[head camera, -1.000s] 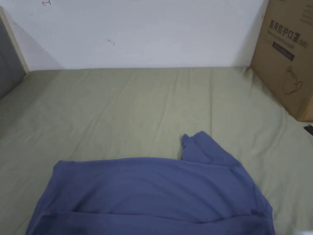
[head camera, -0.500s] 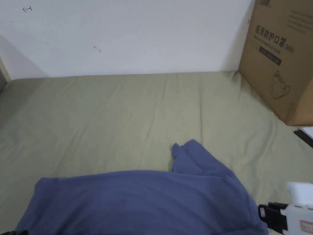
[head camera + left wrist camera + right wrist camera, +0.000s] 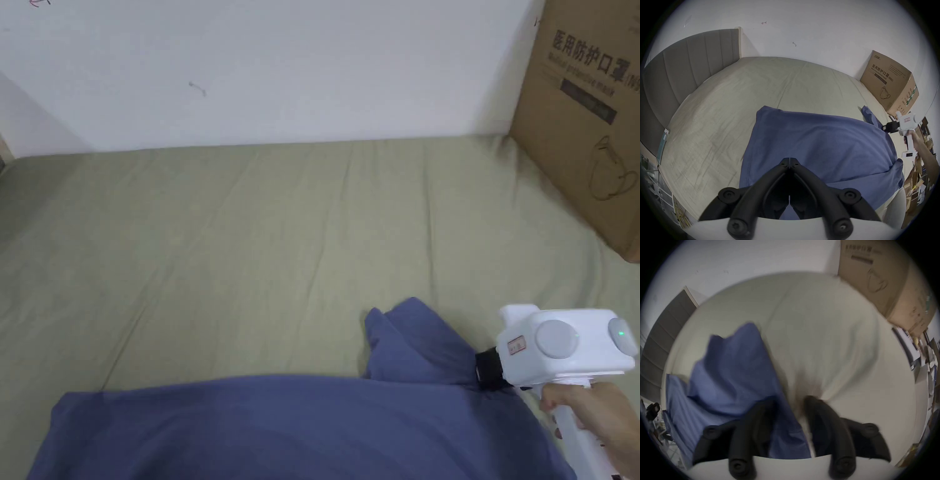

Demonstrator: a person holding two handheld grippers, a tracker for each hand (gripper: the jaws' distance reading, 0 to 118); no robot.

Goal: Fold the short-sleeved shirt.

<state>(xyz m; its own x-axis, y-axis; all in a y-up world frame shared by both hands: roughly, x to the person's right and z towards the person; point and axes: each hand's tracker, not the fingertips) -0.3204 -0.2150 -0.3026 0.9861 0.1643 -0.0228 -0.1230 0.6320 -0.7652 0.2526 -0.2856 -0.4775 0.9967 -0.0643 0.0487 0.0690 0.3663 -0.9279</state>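
Jaws pressed tip to tip, the left gripper (image 3: 789,160) hangs over the near part of the blue short-sleeved shirt (image 3: 818,146), pinching nothing. Across the garment the right gripper (image 3: 789,404) stands with its jaws spread, one over the blue cloth by the raised sleeve (image 3: 415,340), the other over the bedding; that view is blurred. Under the shirt lies a pale green sheet (image 3: 250,250), creased, reaching a white wall (image 3: 281,62), with a grey padded headboard (image 3: 688,61) at one end. A closed cardboard box (image 3: 594,112) stands on the sheet in the far right corner, contents unseen.
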